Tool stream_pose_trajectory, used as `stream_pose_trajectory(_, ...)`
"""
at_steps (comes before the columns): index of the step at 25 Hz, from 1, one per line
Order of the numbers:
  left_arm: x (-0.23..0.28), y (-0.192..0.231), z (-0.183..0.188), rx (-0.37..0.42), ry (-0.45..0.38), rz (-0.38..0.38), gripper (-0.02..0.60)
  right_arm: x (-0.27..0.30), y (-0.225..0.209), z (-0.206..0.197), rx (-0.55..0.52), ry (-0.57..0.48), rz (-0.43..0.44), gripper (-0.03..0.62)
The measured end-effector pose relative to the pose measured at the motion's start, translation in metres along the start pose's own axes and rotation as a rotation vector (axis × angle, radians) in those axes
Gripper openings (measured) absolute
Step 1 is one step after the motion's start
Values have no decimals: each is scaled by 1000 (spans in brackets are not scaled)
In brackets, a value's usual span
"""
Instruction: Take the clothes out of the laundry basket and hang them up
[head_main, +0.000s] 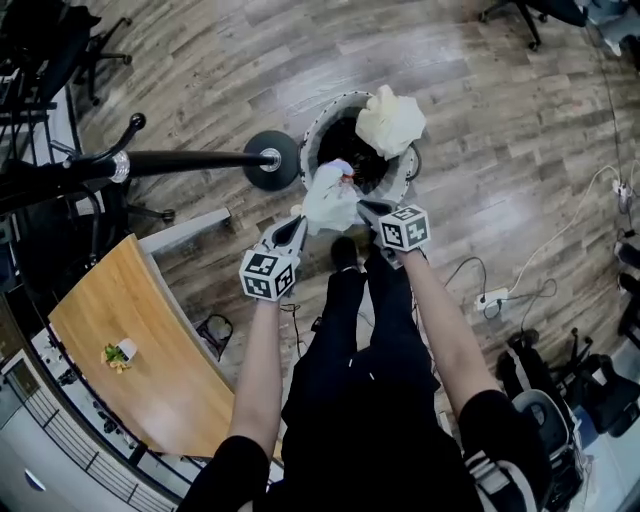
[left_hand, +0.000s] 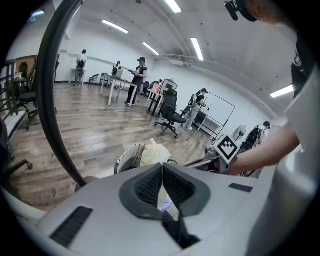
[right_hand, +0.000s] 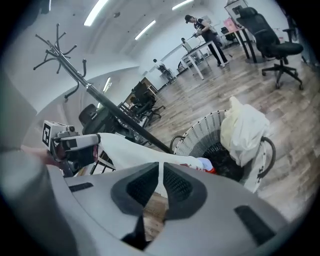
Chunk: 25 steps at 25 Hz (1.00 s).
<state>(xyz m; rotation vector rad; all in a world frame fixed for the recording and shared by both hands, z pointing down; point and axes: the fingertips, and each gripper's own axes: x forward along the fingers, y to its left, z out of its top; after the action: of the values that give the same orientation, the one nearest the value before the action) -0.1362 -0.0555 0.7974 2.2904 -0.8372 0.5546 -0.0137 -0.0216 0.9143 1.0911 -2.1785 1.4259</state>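
Head view: we count two grippers, one round white mesh laundry basket and two garments. Left gripper and right gripper each have fingers clamped on the white cloth garment, over the basket's near rim, long axis running gripper to gripper. A cream garment drapes the far rim.

Left gripper view: only a pale strip shows between the fingers.

Right gripper view: the white cloth spans across to the left gripper.
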Motion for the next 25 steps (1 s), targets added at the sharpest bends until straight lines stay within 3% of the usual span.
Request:
stream_pose_trajectory(6,-43,-35,65,54,-98,-28,25,-40,28,5,-19,-12,-25,124)
stream_pose_trajectory(12,-102,-73,143,122,-253,-54,25,-48,75,-8,-218,88,-66,235)
stream_pose_trajectory(20,-182,-139,240,295,-433,-81,25,-37,103,29,-381,97,-94,264)
stream_pose_trajectory(25,-233,-162,275,332,-539,-41,25,-44,90,53,-520,198,-139,283)
